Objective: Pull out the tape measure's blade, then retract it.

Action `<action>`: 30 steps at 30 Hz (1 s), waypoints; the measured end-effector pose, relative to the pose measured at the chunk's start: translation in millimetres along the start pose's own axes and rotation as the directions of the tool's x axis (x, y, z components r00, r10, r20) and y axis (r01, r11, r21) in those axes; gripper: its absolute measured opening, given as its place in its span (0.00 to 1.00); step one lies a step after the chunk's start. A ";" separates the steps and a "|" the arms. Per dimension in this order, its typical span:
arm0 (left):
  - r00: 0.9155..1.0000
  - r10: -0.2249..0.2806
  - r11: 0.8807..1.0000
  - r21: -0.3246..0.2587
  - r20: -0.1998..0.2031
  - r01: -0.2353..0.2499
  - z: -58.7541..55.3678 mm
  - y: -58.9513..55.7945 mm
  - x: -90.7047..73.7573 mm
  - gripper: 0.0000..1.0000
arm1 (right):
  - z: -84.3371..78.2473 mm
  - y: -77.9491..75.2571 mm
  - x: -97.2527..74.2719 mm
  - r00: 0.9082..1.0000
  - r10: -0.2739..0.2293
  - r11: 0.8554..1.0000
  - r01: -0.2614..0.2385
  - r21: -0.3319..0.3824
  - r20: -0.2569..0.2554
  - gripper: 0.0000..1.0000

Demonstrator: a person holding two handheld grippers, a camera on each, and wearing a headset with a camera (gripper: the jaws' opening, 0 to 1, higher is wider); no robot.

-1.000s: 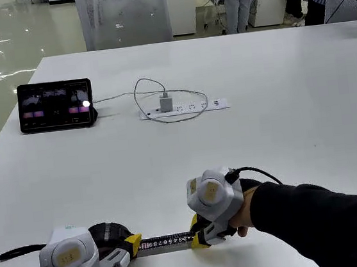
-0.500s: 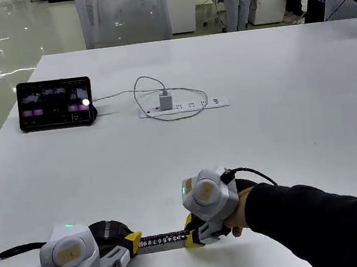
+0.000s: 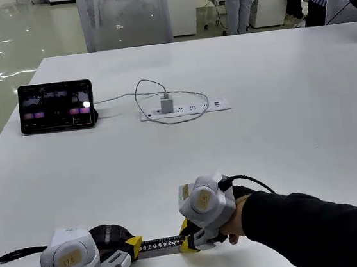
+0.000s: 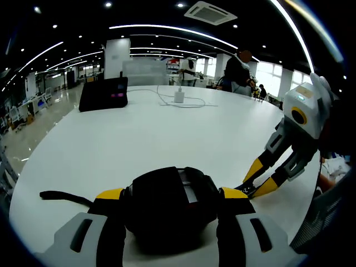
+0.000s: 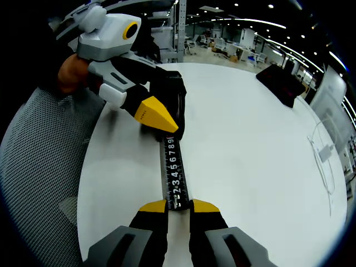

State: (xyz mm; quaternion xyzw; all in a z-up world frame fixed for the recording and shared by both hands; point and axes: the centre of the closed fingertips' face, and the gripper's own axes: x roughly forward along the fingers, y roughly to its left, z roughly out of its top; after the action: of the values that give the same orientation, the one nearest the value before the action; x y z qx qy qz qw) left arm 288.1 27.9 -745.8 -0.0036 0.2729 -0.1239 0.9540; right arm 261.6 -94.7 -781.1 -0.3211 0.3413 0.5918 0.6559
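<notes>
A white counter (image 3: 262, 130) seen from above, with a black tape measure case (image 3: 109, 235) lying near its front edge. The left gripper (image 3: 128, 245) holds the case, its yellow-tipped fingers (image 4: 109, 194) clamped against the case's two sides. A short length of numbered blade (image 3: 160, 244) runs flat along the counter from the case out to its right. At the end of the blade farthest from the case, the right gripper (image 3: 188, 242), held by a hand in a dark sleeve (image 3: 318, 227), pinches the blade tip between its closed fingers. A black wrist strap (image 3: 18, 253) trails from the case to its left. Well beyond the case, a dark tablet (image 3: 56, 106) stands propped to the left, and a white power strip (image 3: 185, 109) with a charger (image 3: 166, 102) and looped cable (image 3: 150, 85) lies to the right.
</notes>
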 end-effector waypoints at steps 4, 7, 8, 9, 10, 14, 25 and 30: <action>1.000 0.000 1.000 -0.001 0.000 0.000 0.1 0.0 0.2 0.62 | 2.0 -0.3 1.2 1.000 -0.001 1.000 0.001 -0.001 0.003 0.10; 1.000 0.000 1.000 0.000 0.000 0.000 0.1 -0.1 0.3 0.62 | 3.7 -0.4 2.4 1.000 -0.002 1.000 0.002 0.004 0.010 0.10; 1.000 0.000 1.000 -0.001 0.000 0.000 0.1 0.0 0.3 0.62 | 3.9 -0.2 2.7 1.000 -0.003 1.000 0.003 0.004 0.009 0.10; 1.000 0.000 1.000 0.000 0.000 0.000 0.0 0.0 0.4 0.62 | 4.2 -0.3 3.1 1.000 -0.003 1.000 0.003 0.001 0.009 0.10; 1.000 0.000 1.000 0.000 0.000 0.000 0.0 0.0 0.5 0.62 | 4.2 -0.1 3.2 1.000 -0.003 1.000 0.003 0.000 0.010 0.10; 1.000 0.000 1.000 -0.002 0.001 0.000 0.0 0.2 0.4 0.62 | 5.2 0.1 4.6 1.000 -0.004 1.000 0.004 0.003 0.014 0.10; 1.000 -0.001 1.000 -0.004 0.000 0.001 0.0 -0.1 -0.5 0.62 | 11.0 2.0 7.3 0.999 0.002 1.000 -0.002 -0.016 0.034 0.10; 1.000 -0.001 1.000 -0.004 0.000 0.001 0.1 0.1 -0.4 0.62 | 12.5 1.9 7.8 0.998 0.001 1.000 -0.001 -0.001 0.055 0.10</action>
State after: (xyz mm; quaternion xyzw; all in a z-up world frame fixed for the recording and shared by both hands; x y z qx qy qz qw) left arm 287.8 28.0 -745.5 -0.0056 0.2732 -0.1241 0.9539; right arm 261.1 -79.9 -780.6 -0.3049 0.3230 0.6009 0.6645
